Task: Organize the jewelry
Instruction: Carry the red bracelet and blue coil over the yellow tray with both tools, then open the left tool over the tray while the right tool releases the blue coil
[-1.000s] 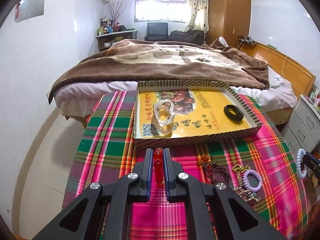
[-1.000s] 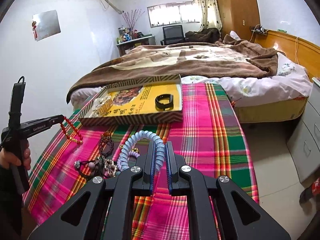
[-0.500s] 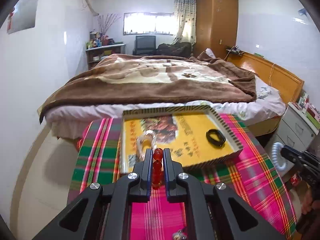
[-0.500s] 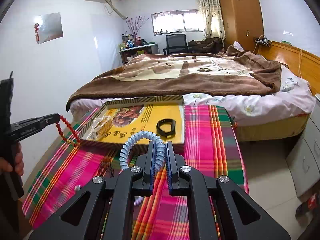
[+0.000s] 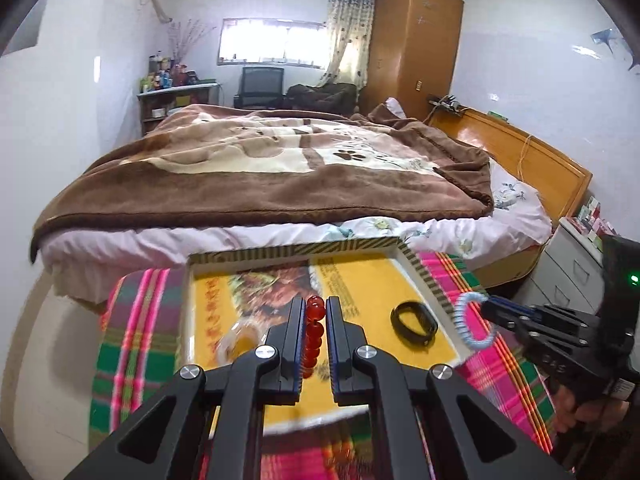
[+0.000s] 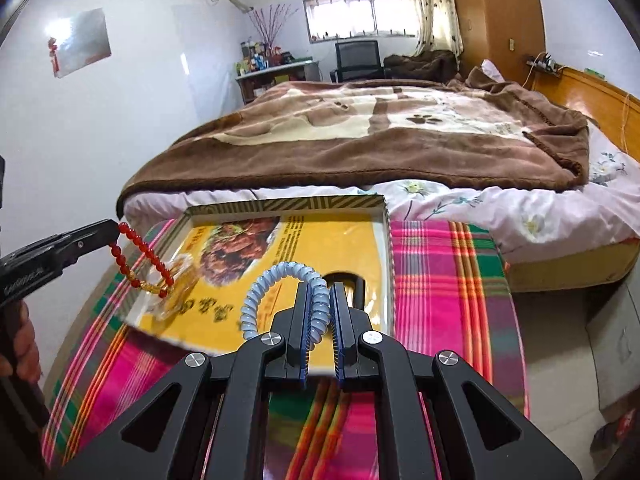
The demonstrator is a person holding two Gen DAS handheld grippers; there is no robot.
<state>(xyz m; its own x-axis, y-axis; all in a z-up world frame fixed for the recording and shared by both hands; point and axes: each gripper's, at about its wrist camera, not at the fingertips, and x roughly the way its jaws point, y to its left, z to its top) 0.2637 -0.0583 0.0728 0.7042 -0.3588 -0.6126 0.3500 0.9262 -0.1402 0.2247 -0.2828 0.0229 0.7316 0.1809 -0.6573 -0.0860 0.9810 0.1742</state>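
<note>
Left gripper (image 5: 313, 312): jaws were drawn in to a narrow gap and clamped on the red bead bracelet (image 5: 313, 330); the beads stood in a column between the two fingers.
Red bead bracelet, right wrist view: it hung as a loop from the tip of the left gripper (image 6: 112, 229), dangling over the left edge of the tray (image 6: 280, 202), with a few yellowish beads at its lowest point.
Right gripper (image 6: 320, 300): jaws were nearly together and pinched the pale blue coil bracelet (image 6: 276, 280); the rest of the coil arched up and out to the left of the fingers.
Coil bracelet, left wrist view: the ring (image 5: 472, 320) hung from the right gripper (image 5: 486, 307) just beside the tray's right rim.
Tray: yellow printed floor, striped rim, resting on the plaid cloth (image 6: 440, 280) at the foot of the bed (image 6: 360, 128).
Black band (image 5: 414, 323): lay flat inside the tray, on its right side.
Clear bracelet (image 5: 240, 336): blurred, inside the tray on its left side.
</note>
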